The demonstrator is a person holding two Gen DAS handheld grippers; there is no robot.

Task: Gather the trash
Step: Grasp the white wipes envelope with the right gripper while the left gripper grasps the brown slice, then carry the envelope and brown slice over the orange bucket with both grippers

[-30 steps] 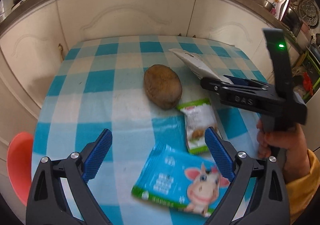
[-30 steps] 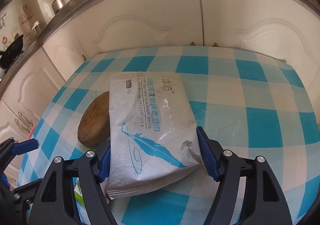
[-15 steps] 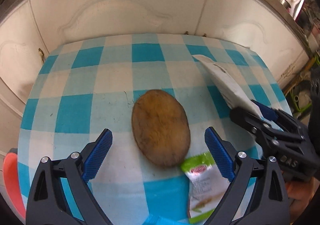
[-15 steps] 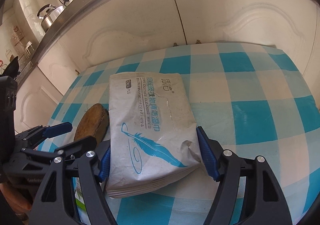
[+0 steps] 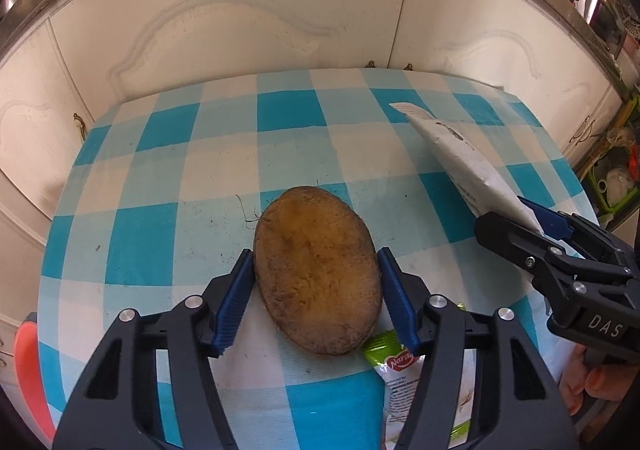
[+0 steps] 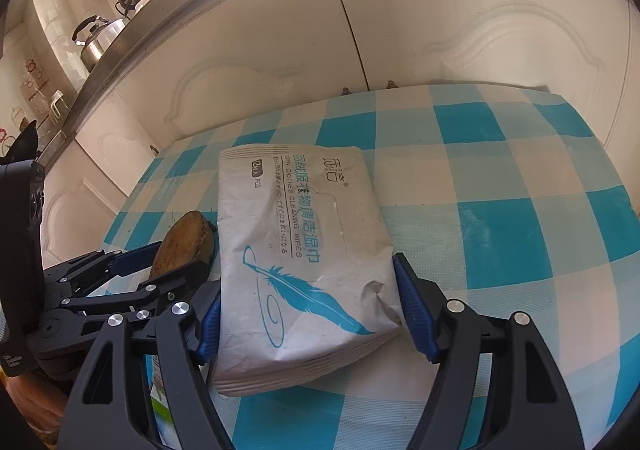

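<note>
The left gripper (image 5: 316, 292) is closed around a brown oval potato (image 5: 318, 270), its blue pads (image 5: 234, 300) pressed against the two long sides of it. The potato lies on a table covered in a blue-and-white checked cloth (image 5: 160, 186), roughly at the middle of the table, and whether it is lifted clear of the cloth cannot be told. Just behind the potato's near end, partly under the left gripper's right finger, lies a small green and white snack wrapper (image 5: 400, 366).

The right gripper (image 6: 306, 324) holds a white pack of cleaning wipes (image 6: 298, 246) (a blue feather is printed on its face), with one pad on each side of the pack's near end. The pack slants up over the cloth to the right of the potato. White cabinet doors (image 5: 248, 14) stand behind the table, and a steel kettle (image 6: 98, 40) sits on the counter above them
</note>
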